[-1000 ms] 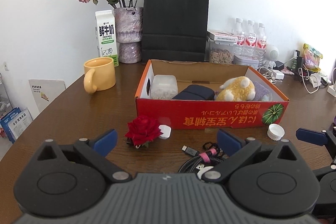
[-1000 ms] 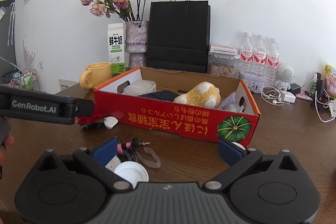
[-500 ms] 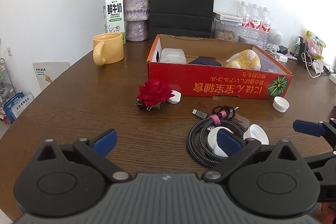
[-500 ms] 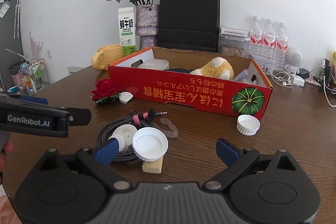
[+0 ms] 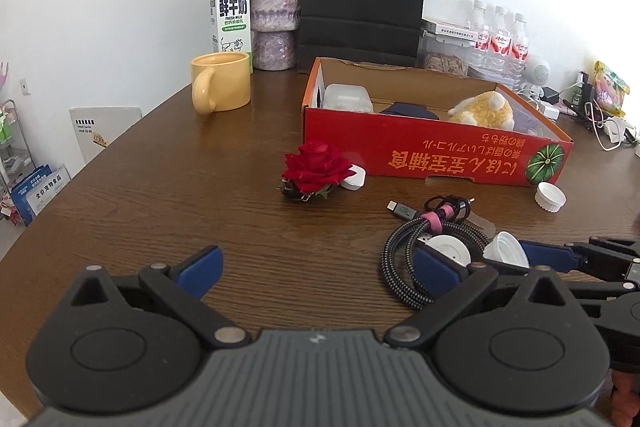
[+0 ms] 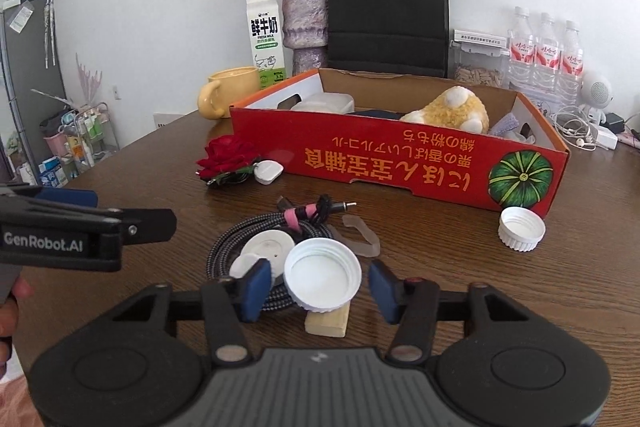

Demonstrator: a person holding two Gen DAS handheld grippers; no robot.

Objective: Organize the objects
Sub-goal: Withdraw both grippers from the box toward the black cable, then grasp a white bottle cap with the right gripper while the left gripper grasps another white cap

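Note:
A white screw cap (image 6: 322,277) lies open side up, tipped on a small tan block (image 6: 326,323), beside a coiled braided cable (image 6: 240,247) with a white disc (image 6: 268,247) on it. My right gripper (image 6: 318,285) straddles that cap, its jaws closing; a thin gap shows at each blue pad. The red cardboard box (image 6: 400,167) behind holds a yellow plush toy (image 6: 448,109) and a clear container (image 6: 324,103). My left gripper (image 5: 318,269) hovers open and empty over bare wood, left of the cable (image 5: 404,267). The right gripper's finger (image 5: 560,257) reaches the cap (image 5: 506,253).
A red rose (image 5: 316,171) and a small white plug (image 5: 354,177) lie left of the box. A second white cap (image 6: 522,229) sits by the box's right corner. A yellow mug (image 5: 220,87), milk carton (image 5: 232,17), vase, black bag and water bottles line the back.
The right gripper's jaws have narrowed from wide apart to close around the white cap. Both grippers have sunk a little, and the cable and cap now sit nearer in both views.

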